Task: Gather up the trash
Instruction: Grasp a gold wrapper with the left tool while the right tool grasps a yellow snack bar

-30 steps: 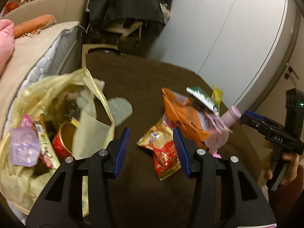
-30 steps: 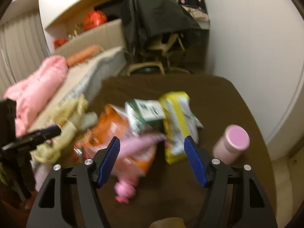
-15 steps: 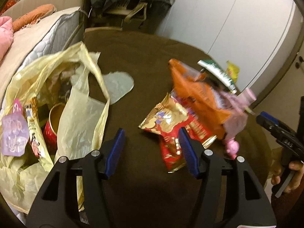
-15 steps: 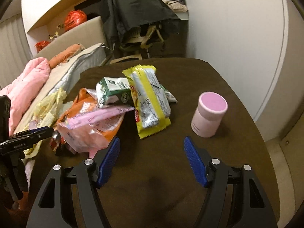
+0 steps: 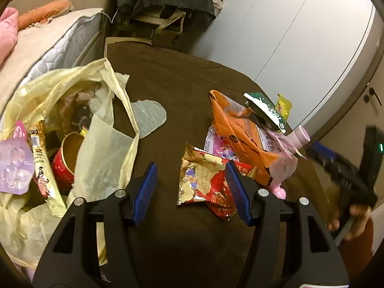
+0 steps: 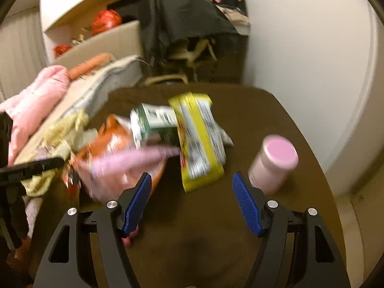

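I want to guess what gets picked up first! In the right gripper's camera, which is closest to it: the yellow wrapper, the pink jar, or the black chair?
1. Pink jar, just beside the right gripper's right finger.
2. Yellow wrapper, ahead, slightly left of the jar; close to call.
3. Black chair, far back beyond the table.

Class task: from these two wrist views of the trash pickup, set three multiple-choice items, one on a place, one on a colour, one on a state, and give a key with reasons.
1. Where is the red cup?
A. inside the yellow bag
B. beside the pink jar
C. on the bed

2. What colour is the pink jar's lid?
A. green
B. pink
C. black

3. The left claw is:
A. shut on the red snack packet
B. open, holding nothing
C. shut on the bag

Key: 1 A, it lies among wrappers inside the bag; 2 B, its top shows pink; 3 B, its jaws have just opened wider, and neither pad presses the packet.
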